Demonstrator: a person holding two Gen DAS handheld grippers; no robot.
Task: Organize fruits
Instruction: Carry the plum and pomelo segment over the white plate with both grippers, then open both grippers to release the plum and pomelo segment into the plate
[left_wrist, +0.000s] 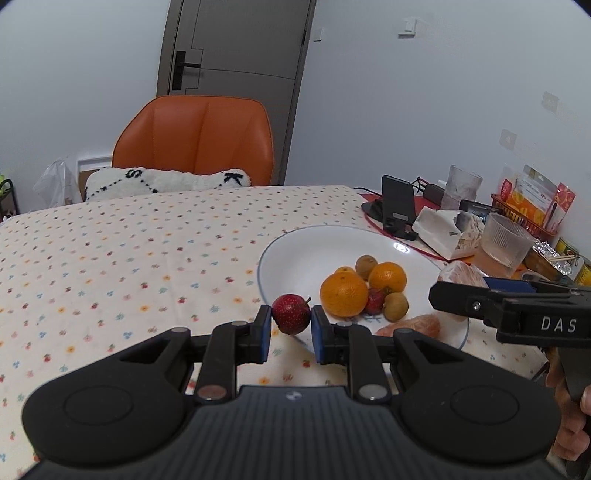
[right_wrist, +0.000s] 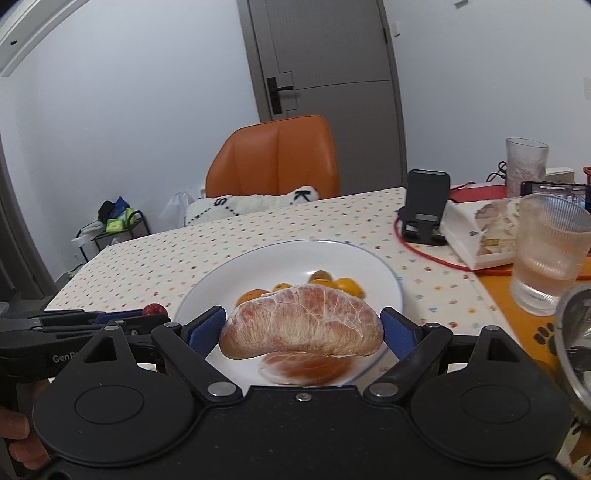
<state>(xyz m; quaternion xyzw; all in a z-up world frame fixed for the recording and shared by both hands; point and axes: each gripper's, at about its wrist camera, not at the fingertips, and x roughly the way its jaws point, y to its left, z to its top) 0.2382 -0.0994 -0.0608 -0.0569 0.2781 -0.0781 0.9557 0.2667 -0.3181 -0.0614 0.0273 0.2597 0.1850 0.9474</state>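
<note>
Floral tablecloth (left_wrist: 110, 240), orange chair (left_wrist: 195, 140), left tool (left_wrist: 290, 328) grasping red fruit (left_wrist: 291, 314), right tool (right_wrist: 303, 332) grasping pomelo segment (right_wrist: 301, 325)

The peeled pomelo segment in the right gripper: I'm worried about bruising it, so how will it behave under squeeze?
The pomelo segment looks soft: only thin white membrane covers the pulp, so hard pressure probably tears it. Its curved, tapered ends may slip between the right gripper fingers. Likely heavy for its size.
</note>
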